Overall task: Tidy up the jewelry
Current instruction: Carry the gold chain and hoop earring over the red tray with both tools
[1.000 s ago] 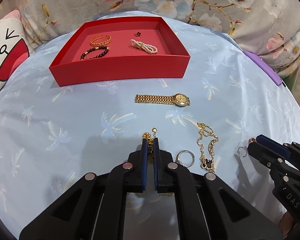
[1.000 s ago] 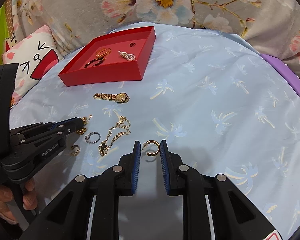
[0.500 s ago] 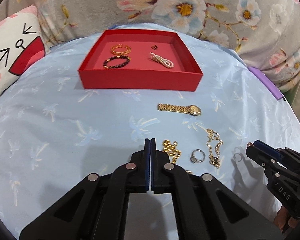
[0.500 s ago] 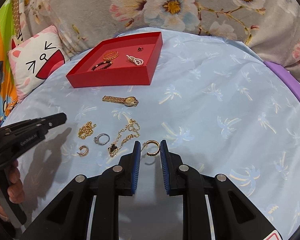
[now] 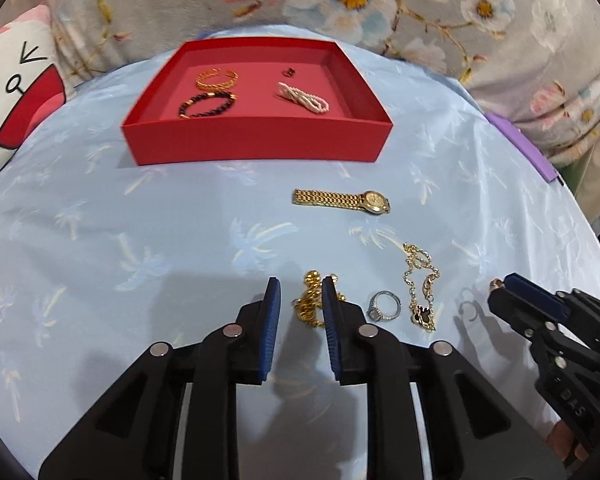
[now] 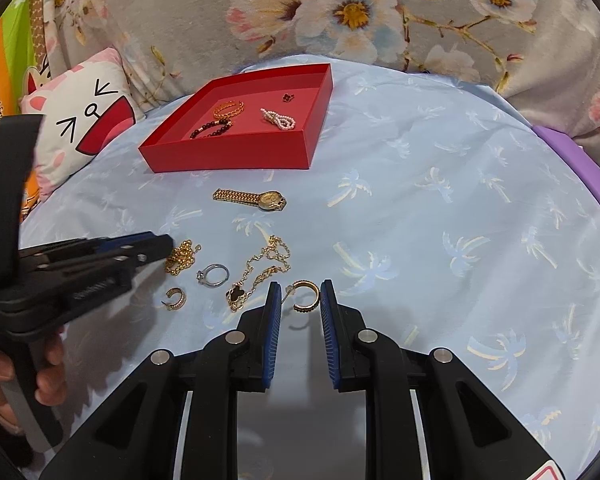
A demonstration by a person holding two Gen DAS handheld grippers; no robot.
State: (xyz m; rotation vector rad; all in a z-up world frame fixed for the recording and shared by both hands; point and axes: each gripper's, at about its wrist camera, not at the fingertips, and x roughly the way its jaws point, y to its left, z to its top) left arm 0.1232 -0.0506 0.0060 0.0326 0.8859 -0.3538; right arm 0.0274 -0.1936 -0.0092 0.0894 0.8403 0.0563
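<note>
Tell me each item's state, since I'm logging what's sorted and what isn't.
red tray: open, holds four pieces
gold watch: flat on the cloth, outside the tray
gold chain: bunched, between the open fingers
left hand-held gripper: just opened, around the chain
silver ring: on the cloth
hoop earring: held up
right hand-held gripper: clamped on that earring

Cloth point(image 5: 120, 240) left of watch point(image 5: 342, 200) bare.

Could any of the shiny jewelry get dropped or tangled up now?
Maybe. The right gripper holds the gold hoop earring only by its edges, so it might slip. The left gripper, jaws just opened, sits around the bunched gold chain, which might snag or come up only partly.
</note>
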